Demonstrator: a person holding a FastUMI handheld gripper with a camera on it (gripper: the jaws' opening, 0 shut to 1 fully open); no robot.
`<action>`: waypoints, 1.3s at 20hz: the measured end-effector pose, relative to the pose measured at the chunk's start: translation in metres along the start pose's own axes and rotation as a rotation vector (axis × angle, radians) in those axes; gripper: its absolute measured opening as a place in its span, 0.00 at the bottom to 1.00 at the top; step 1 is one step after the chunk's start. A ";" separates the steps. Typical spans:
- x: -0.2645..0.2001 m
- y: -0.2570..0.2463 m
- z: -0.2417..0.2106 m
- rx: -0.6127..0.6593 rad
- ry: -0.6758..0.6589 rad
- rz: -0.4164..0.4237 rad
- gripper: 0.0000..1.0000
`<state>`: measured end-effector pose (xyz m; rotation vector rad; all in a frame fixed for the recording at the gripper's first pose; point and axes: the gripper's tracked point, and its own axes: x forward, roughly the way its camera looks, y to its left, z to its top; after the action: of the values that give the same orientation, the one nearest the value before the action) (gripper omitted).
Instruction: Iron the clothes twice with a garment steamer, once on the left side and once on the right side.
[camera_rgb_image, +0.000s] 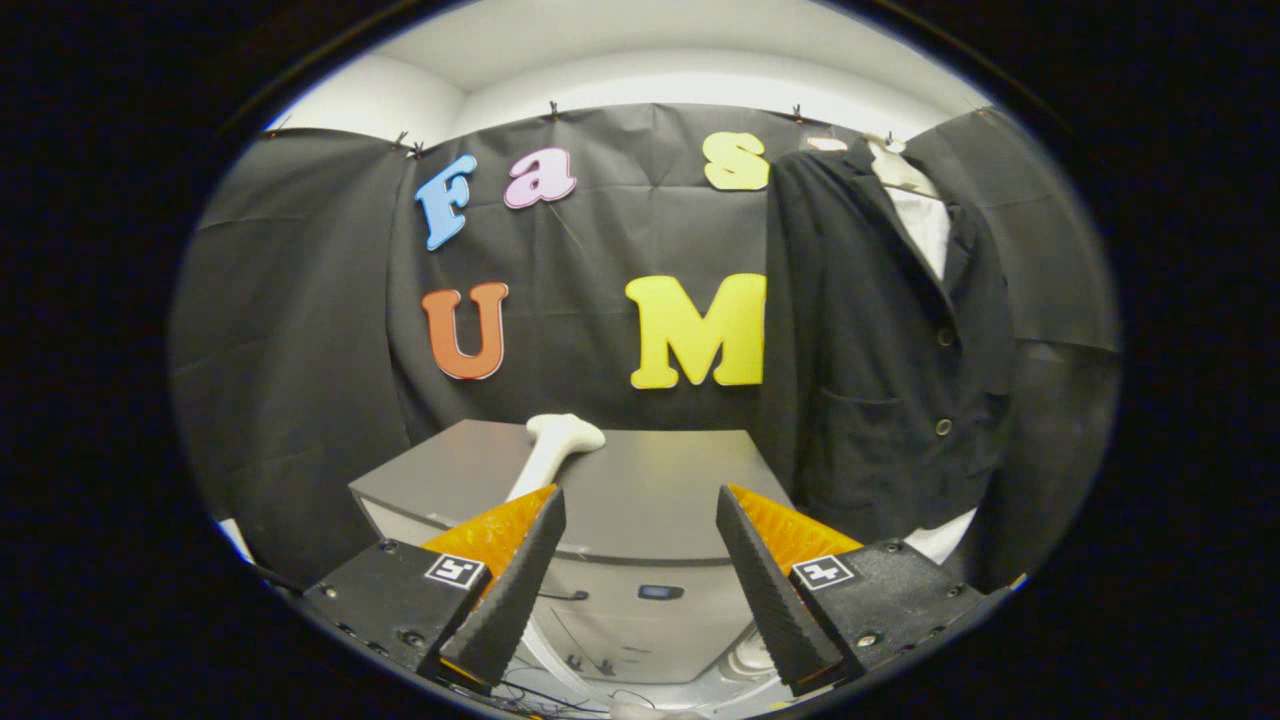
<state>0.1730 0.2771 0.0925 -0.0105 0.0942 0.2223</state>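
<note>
Steamer (557, 448) white, unheld, fingers (520, 570) apart

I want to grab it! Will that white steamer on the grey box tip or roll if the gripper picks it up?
Probably stiff: the white steamer looks like hard plastic. Its wide head may make it top-heavy. The open gripper would likely grip its narrow handle; smooth plastic might slip.

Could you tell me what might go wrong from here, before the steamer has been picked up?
The open gripper holds nothing. The white steamer handle lies slanted on the grey unit, partly behind one finger, so a grasp may close off-centre. The black jacket hangs beside the unit; a swing could snag it.
</note>
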 end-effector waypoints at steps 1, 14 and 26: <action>0.014 0.013 0.001 0.002 0.021 0.019 0.97; 0.154 0.088 -0.054 -0.014 0.315 0.037 0.93; 0.164 0.093 -0.058 0.109 0.402 0.058 0.42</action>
<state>0.3064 0.4030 0.0195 0.0560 0.5077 0.2705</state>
